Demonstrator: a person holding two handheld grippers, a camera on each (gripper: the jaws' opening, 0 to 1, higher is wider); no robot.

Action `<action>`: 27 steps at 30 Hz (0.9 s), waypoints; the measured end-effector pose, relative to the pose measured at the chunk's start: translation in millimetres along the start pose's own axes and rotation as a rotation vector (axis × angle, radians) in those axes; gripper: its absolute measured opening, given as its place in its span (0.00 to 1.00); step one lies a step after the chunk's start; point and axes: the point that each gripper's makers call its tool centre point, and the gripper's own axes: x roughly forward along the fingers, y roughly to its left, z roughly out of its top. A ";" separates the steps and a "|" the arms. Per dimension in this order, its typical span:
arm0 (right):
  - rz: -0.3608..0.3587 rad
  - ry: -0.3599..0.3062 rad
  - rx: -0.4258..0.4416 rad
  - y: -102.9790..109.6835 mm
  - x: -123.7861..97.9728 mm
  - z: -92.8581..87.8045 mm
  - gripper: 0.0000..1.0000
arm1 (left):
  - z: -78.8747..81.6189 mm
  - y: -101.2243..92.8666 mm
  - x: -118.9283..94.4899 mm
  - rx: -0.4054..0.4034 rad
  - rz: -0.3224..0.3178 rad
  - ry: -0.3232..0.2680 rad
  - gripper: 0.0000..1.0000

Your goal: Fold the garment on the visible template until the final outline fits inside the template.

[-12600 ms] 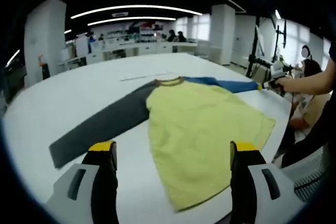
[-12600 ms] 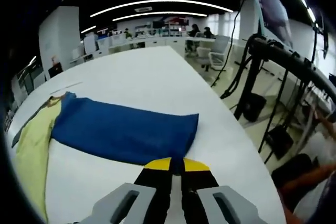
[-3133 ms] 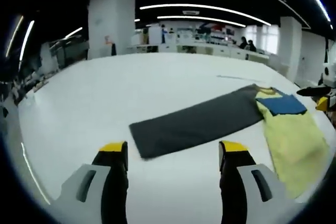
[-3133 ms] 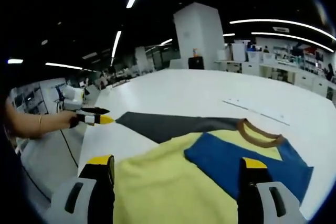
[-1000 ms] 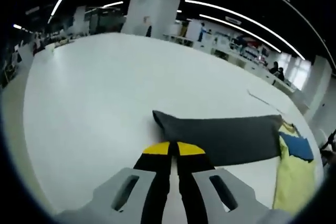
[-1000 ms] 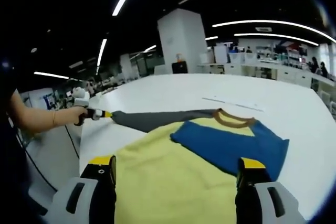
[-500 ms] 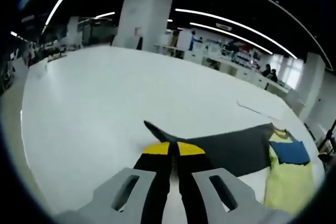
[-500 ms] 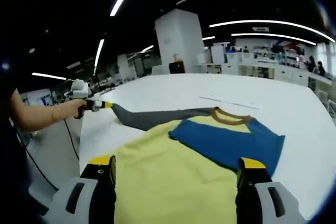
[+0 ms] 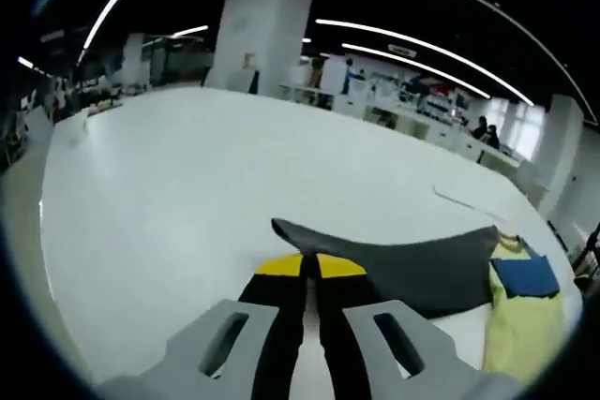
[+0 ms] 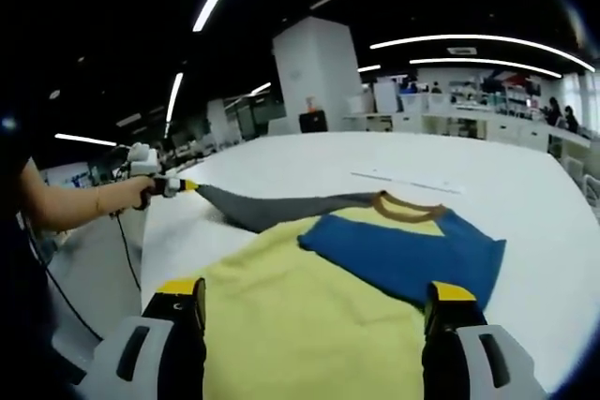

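White bench [image 9: 169, 166] carries one shirt [image 10: 309, 316] with a yellow body, lying by its near edge. One blue sleeve [image 10: 412, 250] is folded flat across the chest. One grey sleeve [image 9: 412, 264] is stretched toward the left edge; its cuff end now stands higher off the bench than half a second ago. Left claw [image 9: 310, 266] is clamped together on that cuff. Right claw [image 10: 314, 302] stands apart over the yellow cloth, gripping nothing.

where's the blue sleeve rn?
The blue sleeve lies folded across the yellow shirt body, just below the brown collar; in the left gripper view it shows at far right, beside the grey sleeve.
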 end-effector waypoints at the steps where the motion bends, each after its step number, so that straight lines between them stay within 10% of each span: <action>1: -0.001 0.001 -0.001 -0.2 -0.1 0.0 0.97 | -0.1 1.3 0.8 -0.004 0.002 0.000 0.00; 27: -0.018 -0.001 -0.023 -0.8 -7.9 1.5 0.99 | 18.4 -22.6 1.3 -0.011 -0.062 -0.050 0.00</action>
